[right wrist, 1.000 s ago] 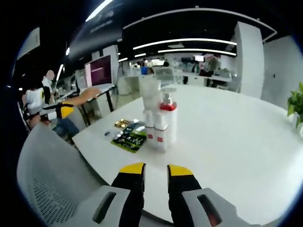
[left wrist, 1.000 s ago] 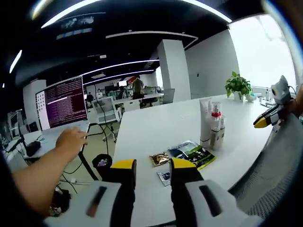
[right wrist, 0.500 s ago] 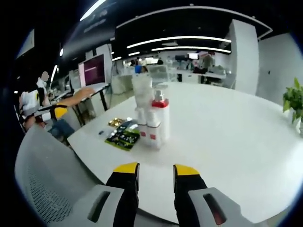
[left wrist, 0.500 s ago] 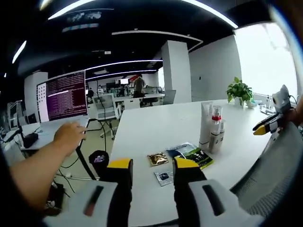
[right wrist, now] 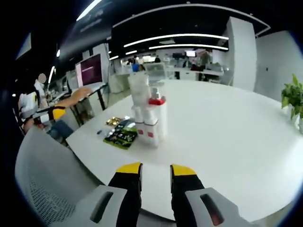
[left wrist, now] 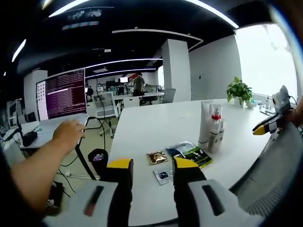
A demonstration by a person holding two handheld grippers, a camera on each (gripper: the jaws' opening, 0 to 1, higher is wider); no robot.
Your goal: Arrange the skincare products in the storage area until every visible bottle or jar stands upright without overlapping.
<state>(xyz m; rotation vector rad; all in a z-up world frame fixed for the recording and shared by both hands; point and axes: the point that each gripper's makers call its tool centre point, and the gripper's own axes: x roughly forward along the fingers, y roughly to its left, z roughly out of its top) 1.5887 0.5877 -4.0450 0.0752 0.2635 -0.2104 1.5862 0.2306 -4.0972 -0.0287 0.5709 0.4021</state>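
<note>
Skincare bottles (right wrist: 149,120) stand in a tight upright cluster on the white counter (right wrist: 227,137), near its edge: a tall white tube (left wrist: 204,123) at the back, a red-capped pump bottle (left wrist: 215,126) and smaller white bottles with red bands pressed against it. In the right gripper view they look to be touching, and from here I can't tell whether any truly overlap. Flat sachets lie just beside the cluster: a green-and-black pack (left wrist: 195,155), a gold one (left wrist: 156,157) and a small dark one (left wrist: 163,175), all lying down, not bottles. Left gripper (left wrist: 150,166): jaws parted, nothing between them, held off the counter edge short of the sachets. Right gripper (right wrist: 155,171): jaws also parted and empty, held over the near counter edge, aimed at the cluster but well apart from it. It also appears at the right edge of the left gripper view. A mesh chair back (right wrist: 52,184) sits between the person and the counter. A potted plant (left wrist: 238,88) stands on the far side, out of the way. My read: approach stage, no grasp made yet. Next move likely needs the right gripper to close in on one outer bottle, straight on, and take it without tipping its neighbours, then set it down apart so each stands clear.
</note>
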